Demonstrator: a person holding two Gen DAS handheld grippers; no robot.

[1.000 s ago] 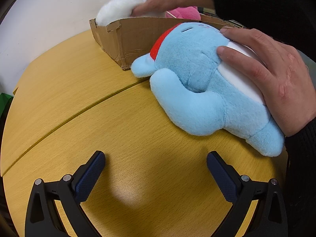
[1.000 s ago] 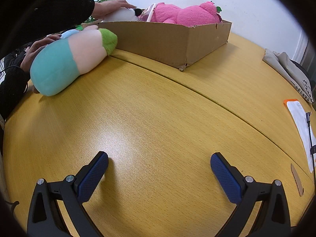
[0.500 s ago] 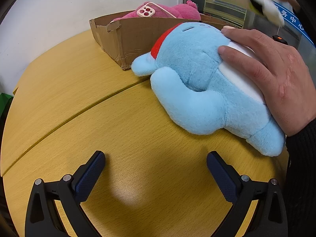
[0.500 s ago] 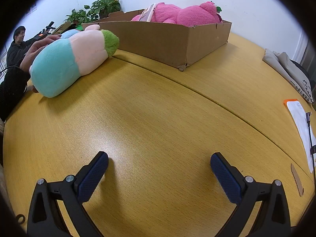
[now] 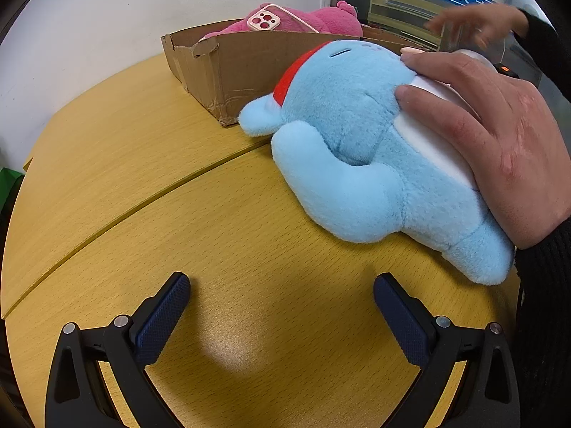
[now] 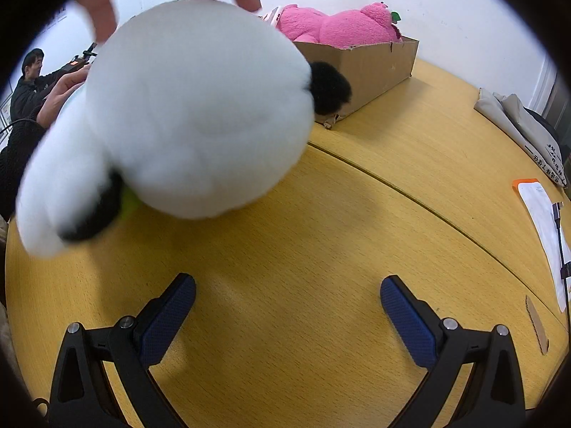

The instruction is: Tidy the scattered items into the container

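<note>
Resting low over the yellow wooden table (image 5: 150, 164), your left gripper (image 5: 282, 297) has its blue-padded jaws spread wide with nothing between them. Your right gripper (image 6: 287, 297) is the same: jaws apart, bare tabletop in the gap.

Just ahead of your left gripper lies the light blue plush toy with a red collar (image 5: 349, 149), on its side on the table, its head close against the brown cardboard box (image 5: 232, 67). A bare hand (image 5: 499, 135) presses on its white belly. Ahead of your right gripper, a large white plush toy with black patches (image 6: 178, 114) fills the view; fingers grip it from above, and you cannot tell whether it touches the table.

By the look of it, the job is barely begun on your side. A pink plush toy (image 6: 339, 25) already lies in the box, with a pink-cased phone (image 5: 266, 21) on top. The blue and white toys are still outside, and neither gripper has closed on anything.

Only the left view shows the blue toy and the hand on it. Only the right view shows the white toy, plus grey cloth (image 6: 517, 125) and a white paper with an orange edge (image 6: 539, 210) lying well off to the right.
</note>
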